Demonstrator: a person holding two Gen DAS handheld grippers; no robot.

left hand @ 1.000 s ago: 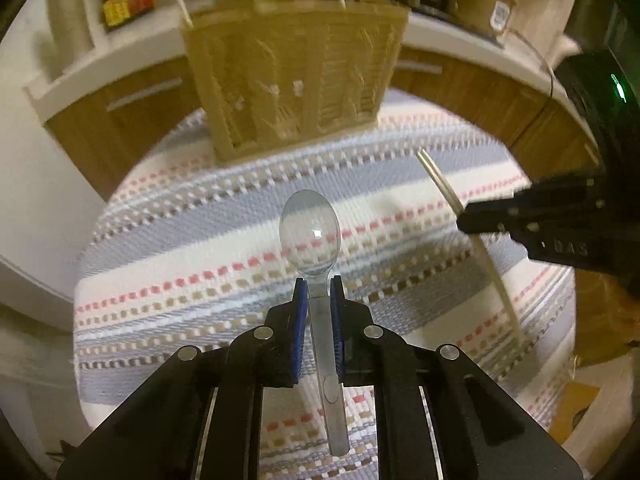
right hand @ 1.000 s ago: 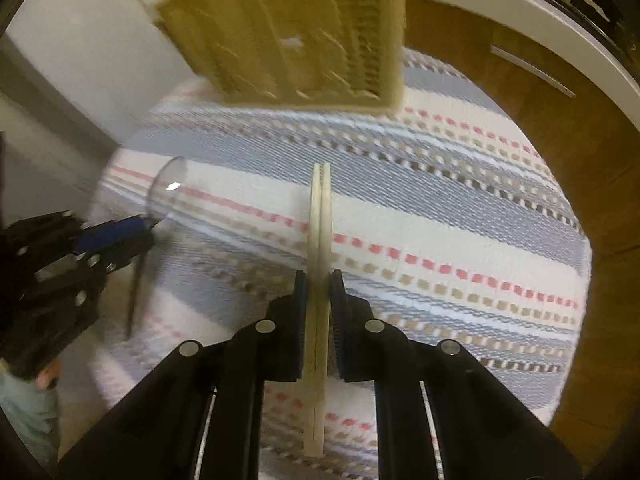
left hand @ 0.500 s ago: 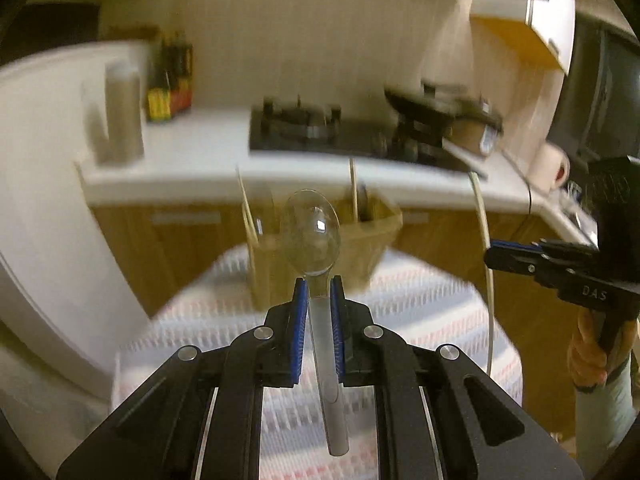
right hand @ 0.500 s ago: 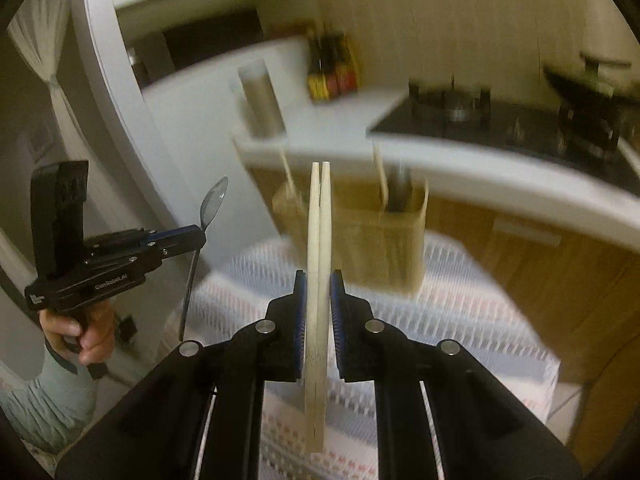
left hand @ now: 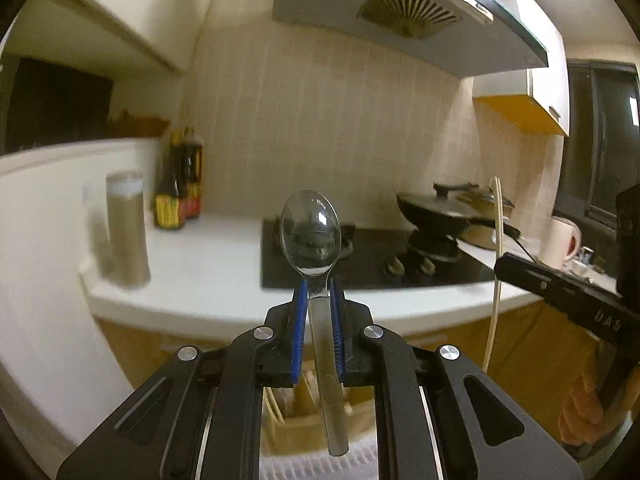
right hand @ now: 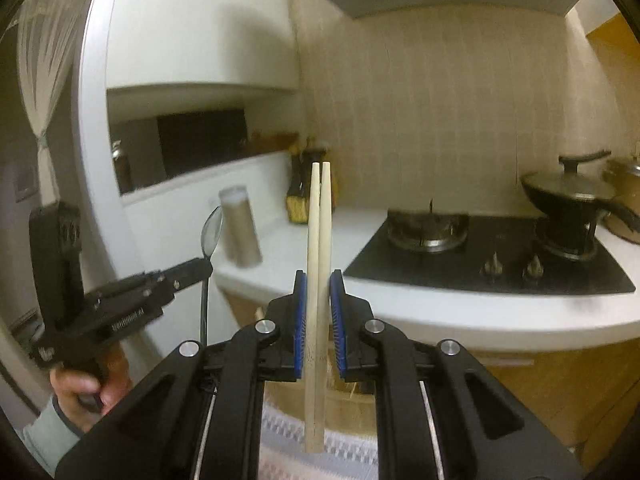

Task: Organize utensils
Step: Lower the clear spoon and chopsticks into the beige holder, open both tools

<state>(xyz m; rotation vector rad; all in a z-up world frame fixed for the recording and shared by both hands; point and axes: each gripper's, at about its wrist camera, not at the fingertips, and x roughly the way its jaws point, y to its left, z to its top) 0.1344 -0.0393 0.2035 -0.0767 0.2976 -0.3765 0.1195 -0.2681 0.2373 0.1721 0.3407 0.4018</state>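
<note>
**Both utensils lifted upright, holder below**

My left hand-held gripper [left hand: 319, 320] is clamped on the neck of a clear spoon [left hand: 310, 236], bowl up and handle hanging down past the blue pads. My right hand-held gripper [right hand: 319, 316] is closed around a pair of chopsticks [right hand: 319, 264], held side by side and close to vertical, tips up.

Below both, only partly showing between the gripper arms, is the wicker holder [left hand: 296, 412] standing on a striped cloth [right hand: 280, 432]; a few sticks appear to be in it, though it is mostly hidden. Behind lie the kitchen counter, stove and a lidded pan.

I judge this the carry step: both pieces are picked up, neither yet placed. Next, each lower end must be lined up over a holder compartment, lowered in, then released.
</note>
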